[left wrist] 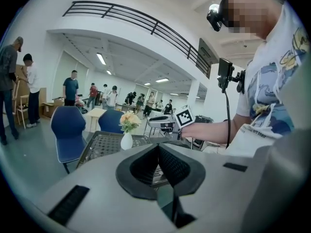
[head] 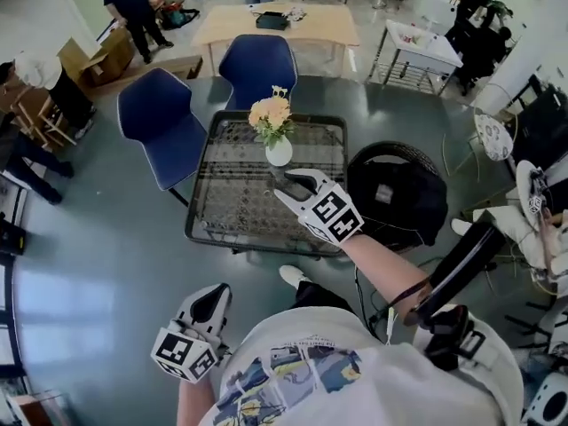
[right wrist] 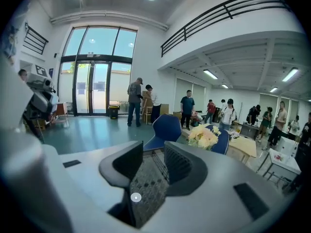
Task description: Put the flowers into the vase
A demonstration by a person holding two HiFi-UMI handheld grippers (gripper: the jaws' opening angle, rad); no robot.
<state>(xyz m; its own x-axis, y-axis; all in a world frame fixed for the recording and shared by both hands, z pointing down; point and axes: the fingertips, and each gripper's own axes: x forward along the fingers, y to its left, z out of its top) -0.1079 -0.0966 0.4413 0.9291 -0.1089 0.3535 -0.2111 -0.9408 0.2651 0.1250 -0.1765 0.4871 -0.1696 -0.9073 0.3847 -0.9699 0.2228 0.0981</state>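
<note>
A white vase [head: 279, 153] stands on the dark mesh table [head: 213, 211] with peach and cream flowers [head: 271, 114] in it. My right gripper [head: 297, 185] hovers over the table just in front of the vase, apart from it; its jaws are open with nothing between them. Through its own view the flowers [right wrist: 204, 136] show just right of the open right gripper [right wrist: 153, 152]. My left gripper [head: 209, 303] is low by my body, off the table, and shut on nothing. In the left gripper view the flowers [left wrist: 129, 122] and vase [left wrist: 126, 141] lie beyond the shut left gripper [left wrist: 158, 148].
Two blue chairs [head: 160, 118] [head: 257, 65] stand at the table's far side. A black round seat with a black bag [head: 399, 198] is close on the right. A wooden table [head: 275, 25] and several people are further back.
</note>
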